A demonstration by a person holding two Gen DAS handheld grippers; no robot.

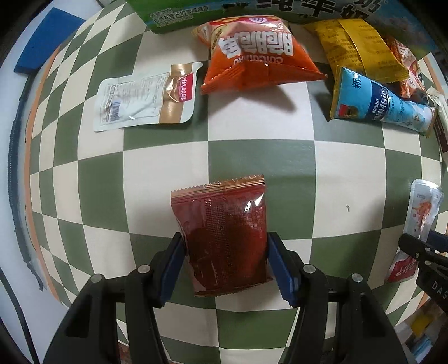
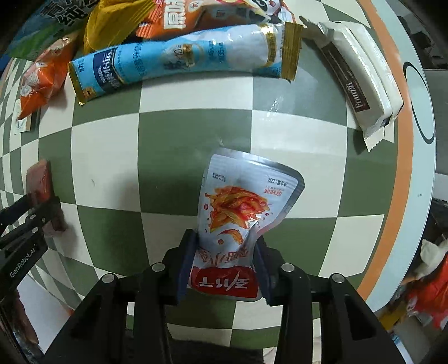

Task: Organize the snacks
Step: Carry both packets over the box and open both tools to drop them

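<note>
My left gripper [image 1: 225, 246] is shut on a dark red snack packet [image 1: 224, 229], its blue pads pressing both sides, above the checkered table. My right gripper [image 2: 225, 252] is shut on a silver pouch with a red spicy-strips picture [image 2: 240, 207], crumpled at the pinch. In the left wrist view the silver pouch [image 1: 422, 212] and the right gripper show at the right edge. In the right wrist view the red packet [image 2: 42, 184] and the left gripper show at the left edge.
At the far side lie an orange chip bag [image 1: 252, 53], a white-gold pouch [image 1: 145, 98], a blue Nestle wafer pack [image 1: 380, 103], a yellow bag [image 1: 355, 47] and a green carton [image 1: 173, 14]. A white Franzzi pack [image 2: 361, 75] lies at the right near the table's orange rim [image 2: 403, 179].
</note>
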